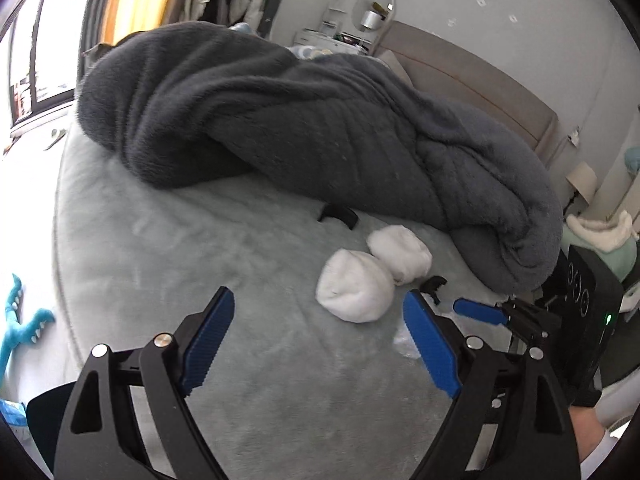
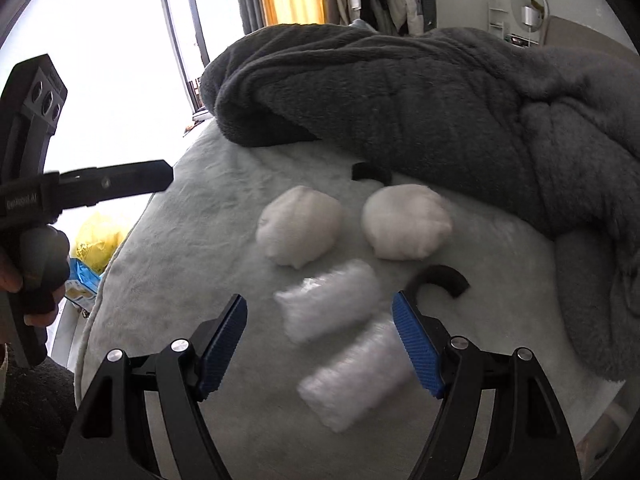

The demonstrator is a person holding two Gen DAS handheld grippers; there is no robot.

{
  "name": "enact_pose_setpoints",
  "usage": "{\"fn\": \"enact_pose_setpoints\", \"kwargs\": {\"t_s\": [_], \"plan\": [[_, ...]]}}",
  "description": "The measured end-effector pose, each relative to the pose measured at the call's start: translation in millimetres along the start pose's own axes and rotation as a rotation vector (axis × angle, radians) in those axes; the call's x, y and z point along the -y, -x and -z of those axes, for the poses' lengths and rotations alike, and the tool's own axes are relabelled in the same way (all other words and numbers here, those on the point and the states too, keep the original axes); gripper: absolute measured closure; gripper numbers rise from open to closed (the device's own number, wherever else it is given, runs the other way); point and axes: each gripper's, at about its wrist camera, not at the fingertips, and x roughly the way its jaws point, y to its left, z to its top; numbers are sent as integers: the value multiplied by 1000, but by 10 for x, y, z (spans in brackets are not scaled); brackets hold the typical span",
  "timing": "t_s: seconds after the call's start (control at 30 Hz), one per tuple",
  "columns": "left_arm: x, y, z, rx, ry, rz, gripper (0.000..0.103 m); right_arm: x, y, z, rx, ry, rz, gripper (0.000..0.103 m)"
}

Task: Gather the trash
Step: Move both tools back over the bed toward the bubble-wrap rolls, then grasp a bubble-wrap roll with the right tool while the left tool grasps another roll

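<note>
On the pale grey bed cover (image 2: 192,240) lie two white wadded balls (image 2: 300,226) (image 2: 406,226) and two crumpled clear plastic wraps (image 2: 328,304) (image 2: 356,376). My right gripper (image 2: 320,302) is open just above the wraps, with the nearer wrap lying between its blue pads and neither pad touching it. My left gripper (image 1: 318,304) is open too, hovering near the closest white ball (image 1: 354,288) with nothing held. The second ball (image 1: 400,254) sits behind it. Two black curved pieces (image 2: 370,172) (image 2: 440,276) lie beside the balls.
A heaped dark grey blanket (image 1: 300,120) covers the far side of the bed. A yellow bag (image 2: 98,240) and a blue packet (image 2: 84,280) are on the floor by the bed's left edge. A blue plush toy (image 1: 20,328) lies on the floor, and a padded headboard (image 1: 480,80) stands behind.
</note>
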Motion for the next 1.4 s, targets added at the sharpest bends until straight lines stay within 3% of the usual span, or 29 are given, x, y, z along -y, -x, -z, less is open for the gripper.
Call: {"fn": "enact_pose_setpoints", "kwargs": {"t_s": [0.47, 0.53, 0.8, 1.4], "plan": [[396, -364, 115, -87, -62, 85, 16, 231, -89, 212, -52, -25, -47, 23], [434, -416, 127, -96, -65, 85, 16, 237, -120, 236, -69, -22, -48, 33], [565, -547, 182, -113, -87, 83, 16, 235, -73, 274, -73, -13, -66, 39], [819, -857, 339, -143, -169, 63, 26, 710, 367, 384, 36, -162, -61, 39]]}}
